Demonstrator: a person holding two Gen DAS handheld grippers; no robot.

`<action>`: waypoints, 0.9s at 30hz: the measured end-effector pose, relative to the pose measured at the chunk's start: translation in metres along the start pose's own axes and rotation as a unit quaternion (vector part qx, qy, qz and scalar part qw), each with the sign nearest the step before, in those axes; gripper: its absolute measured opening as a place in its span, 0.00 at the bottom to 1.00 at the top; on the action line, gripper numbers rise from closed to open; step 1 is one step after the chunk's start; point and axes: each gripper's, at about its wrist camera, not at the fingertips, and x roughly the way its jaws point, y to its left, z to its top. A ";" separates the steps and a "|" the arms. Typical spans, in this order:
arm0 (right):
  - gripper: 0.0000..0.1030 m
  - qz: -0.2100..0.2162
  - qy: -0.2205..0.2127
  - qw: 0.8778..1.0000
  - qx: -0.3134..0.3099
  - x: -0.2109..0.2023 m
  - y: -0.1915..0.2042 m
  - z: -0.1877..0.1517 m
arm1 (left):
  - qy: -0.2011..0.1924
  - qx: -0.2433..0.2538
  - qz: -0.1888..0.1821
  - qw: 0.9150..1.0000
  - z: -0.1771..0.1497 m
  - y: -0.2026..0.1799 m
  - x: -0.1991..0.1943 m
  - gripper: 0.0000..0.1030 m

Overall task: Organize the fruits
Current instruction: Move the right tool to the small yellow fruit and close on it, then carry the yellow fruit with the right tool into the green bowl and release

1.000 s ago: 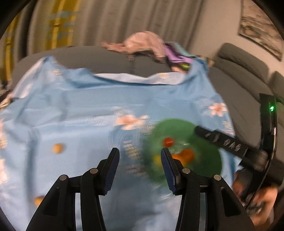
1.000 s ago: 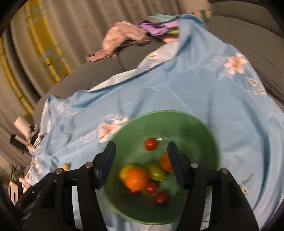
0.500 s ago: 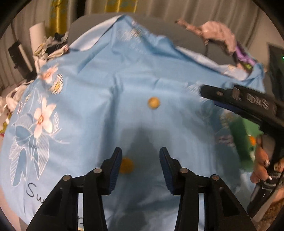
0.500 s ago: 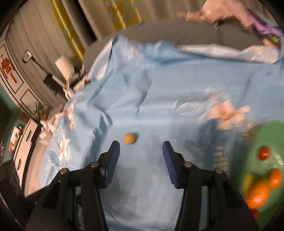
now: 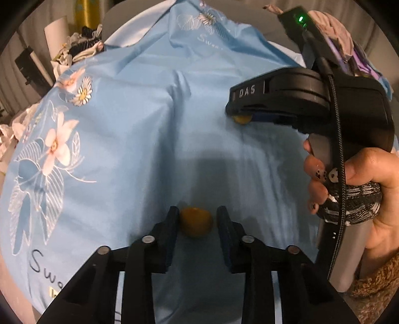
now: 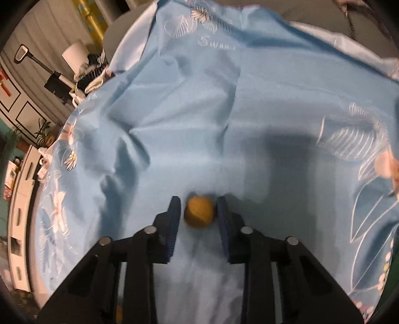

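Left gripper (image 5: 197,224) low over the blue floral cloth (image 5: 139,119), fingers apart, one small yellow-orange fruit (image 5: 196,221) sitting on the cloth between the blue pads (image 5: 173,224). Narrow gaps visible on both sides of it, so straddled, not clamped.

Right gripper (image 6: 198,216) same setup in its own view: fingers apart, a second yellow-orange fruit (image 6: 199,211) on the cloth (image 6: 199,99) between the fingertips. It looks near or touching the right-hand pad (image 6: 222,219), with a sliver of gap on the other side (motion blur, contact unclear). Not squeezed as far as can be seen.

Further out in the left wrist view, the right gripper (image 5: 243,117) shows side-on, black body marked "DAS", its tip down at the cloth with that second fruit (image 5: 241,120) peeking out underneath. The person's right hand (image 5: 354,179) wraps its handle, painted nails, cable running down the grip, green LED (image 5: 301,18) lit on top.

The two fruits lie well apart on the cloth, the left one nearer the cloth's front edge.

Beyond: cloth is creased, printed with flowers (image 5: 56,145) and script lettering (image 6: 215,42). Past its far edge, a pile of clothes (image 5: 346,42) at the right, clutter (image 5: 79,47) at the left. In the right wrist view, white cabinet drawers (image 6: 21,224) at the far left.
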 end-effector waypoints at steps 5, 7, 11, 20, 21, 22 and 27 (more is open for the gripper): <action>0.25 -0.004 0.004 1.000 -0.005 -0.004 -0.001 -0.004 | -0.010 -0.019 -0.006 1.000 -0.001 0.002 0.001 0.26; 0.25 -0.004 0.003 1.000 -0.003 -0.009 -0.003 -0.007 | -0.012 -0.024 -0.011 1.000 -0.001 0.002 0.000 0.26; 0.25 0.006 0.002 1.000 0.015 -0.026 -0.009 -0.017 | -0.030 -0.019 -0.023 0.999 -0.001 -0.003 -0.010 0.26; 0.25 0.003 -0.038 0.999 0.028 -0.080 -0.017 -0.045 | -0.061 -0.020 -0.047 0.997 0.004 -0.006 -0.029 0.26; 0.25 0.000 -0.044 0.999 0.028 -0.084 -0.017 -0.047 | -0.066 -0.021 -0.052 0.996 0.005 -0.005 -0.032 0.26; 0.25 -0.007 -0.053 0.998 0.028 -0.093 -0.018 -0.054 | -0.068 -0.023 -0.054 0.996 0.005 -0.005 -0.034 0.26; 0.25 -0.015 -0.079 0.996 0.046 -0.120 -0.027 -0.083 | -0.085 -0.021 -0.060 0.994 0.008 -0.005 -0.042 0.26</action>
